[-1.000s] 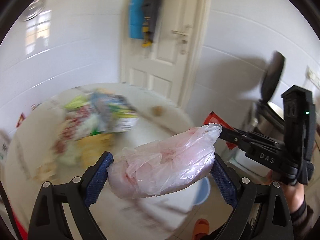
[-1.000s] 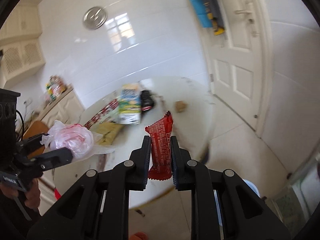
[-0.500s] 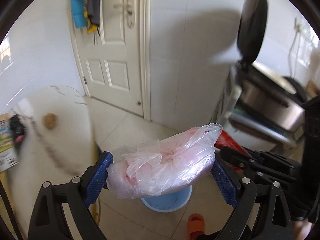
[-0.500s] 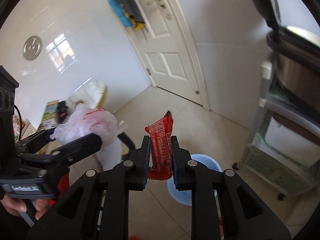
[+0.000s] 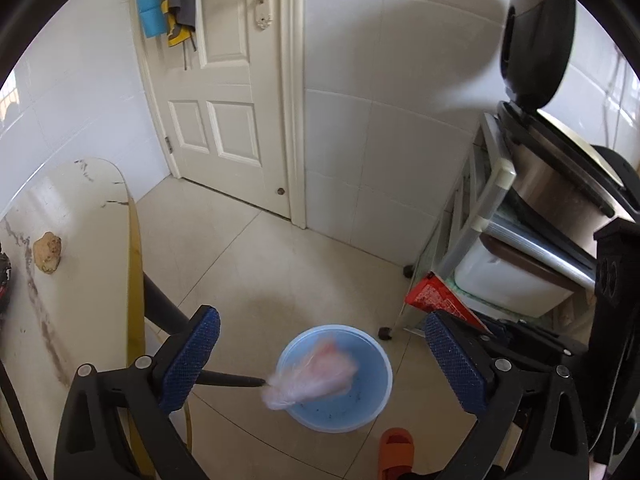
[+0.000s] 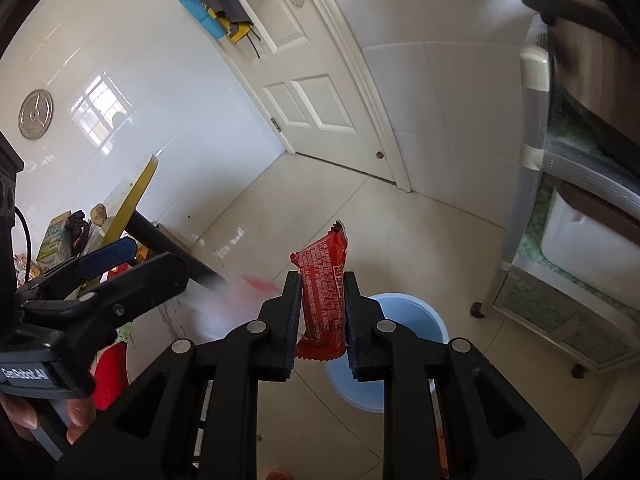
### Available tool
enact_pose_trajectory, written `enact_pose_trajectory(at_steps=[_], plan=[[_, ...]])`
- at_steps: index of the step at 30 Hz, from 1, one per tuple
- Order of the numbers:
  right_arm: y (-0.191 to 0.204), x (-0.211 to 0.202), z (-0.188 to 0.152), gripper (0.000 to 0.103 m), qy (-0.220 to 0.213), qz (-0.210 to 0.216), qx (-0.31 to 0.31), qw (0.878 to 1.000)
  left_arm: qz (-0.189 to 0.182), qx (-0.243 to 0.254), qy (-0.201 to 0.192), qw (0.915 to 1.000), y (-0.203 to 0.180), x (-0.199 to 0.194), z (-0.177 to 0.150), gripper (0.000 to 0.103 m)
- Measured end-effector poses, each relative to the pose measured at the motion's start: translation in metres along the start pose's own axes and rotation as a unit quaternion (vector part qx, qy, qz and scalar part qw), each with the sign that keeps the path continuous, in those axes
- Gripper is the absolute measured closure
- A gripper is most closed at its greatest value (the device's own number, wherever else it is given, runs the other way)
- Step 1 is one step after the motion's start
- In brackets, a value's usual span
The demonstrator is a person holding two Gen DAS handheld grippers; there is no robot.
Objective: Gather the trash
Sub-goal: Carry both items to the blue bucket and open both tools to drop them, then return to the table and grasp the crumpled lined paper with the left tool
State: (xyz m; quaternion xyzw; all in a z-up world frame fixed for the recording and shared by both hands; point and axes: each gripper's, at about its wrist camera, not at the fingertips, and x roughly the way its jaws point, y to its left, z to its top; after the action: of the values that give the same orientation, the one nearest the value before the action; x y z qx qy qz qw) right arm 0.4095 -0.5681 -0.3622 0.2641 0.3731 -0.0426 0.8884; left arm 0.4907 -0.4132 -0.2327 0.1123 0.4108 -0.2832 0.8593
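Tiled floor [image 5: 280,264] carries blue bin [image 5: 372,404]; orange slipper [image 5: 396,456] just beside

Open floor [image 5: 304,264] lies between the worktop [image 5: 72,248] on the left and the wire rack [image 5: 472,216] on the right, running back to the closed door [image 5: 224,92]. The blue bin [image 5: 360,408] stands low in this gap, its mouth open from above, though a blurred pink bag [image 5: 316,376] sits over its left rim. The worktop's dark leg [image 5: 160,308] slants toward the bin's left side. The right tool [image 6: 322,306], gripping a red wrapper [image 6: 322,280], crowds the bin's right side beside the rack. An orange slipper [image 5: 396,452] lies just in front of the bin.
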Motion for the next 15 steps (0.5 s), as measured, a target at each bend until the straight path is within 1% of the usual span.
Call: enact_pose_trajectory(at_steps=[2,5,6,7,8,10,13,15], plan=[[0.001,0.003,-0.002,0.082,0.001,-0.001,0.0,1.0,-0.001,0.002,-0.004,1.0,-0.001,-0.007,-0.002,0.002],[0.001,0.006,-0.002,0.081,-0.005,0.013,-0.002,1.0,-0.001,0.004,-0.01,0.9999,-0.001,-0.02,-0.004,0.002],[0.002,0.009,-0.001,0.078,-0.001,0.017,-0.002,1.0,-0.002,0.004,-0.013,0.9999,0.001,-0.027,-0.005,0.002],[0.004,0.01,0.0,0.067,0.004,0.018,-0.003,1.0,-0.003,0.004,-0.017,0.9998,0.001,-0.033,-0.006,0.002],[0.005,0.009,0.0,0.061,0.003,0.016,-0.006,1.0,-0.002,0.003,-0.021,0.9998,0.001,-0.039,-0.007,0.002],[0.011,-0.002,-0.001,0.06,-0.007,0.01,-0.013,1.0,0.002,0.0,-0.031,0.9995,0.003,-0.055,-0.009,0.002],[0.021,-0.022,0.0,0.048,-0.02,-0.002,-0.021,1.0,0.002,-0.01,-0.051,0.9987,0.006,-0.085,-0.015,0.002],[0.032,-0.042,0.002,0.045,-0.033,-0.007,-0.032,0.999,0.007,-0.013,-0.068,0.9976,0.009,-0.109,-0.022,0.002]])
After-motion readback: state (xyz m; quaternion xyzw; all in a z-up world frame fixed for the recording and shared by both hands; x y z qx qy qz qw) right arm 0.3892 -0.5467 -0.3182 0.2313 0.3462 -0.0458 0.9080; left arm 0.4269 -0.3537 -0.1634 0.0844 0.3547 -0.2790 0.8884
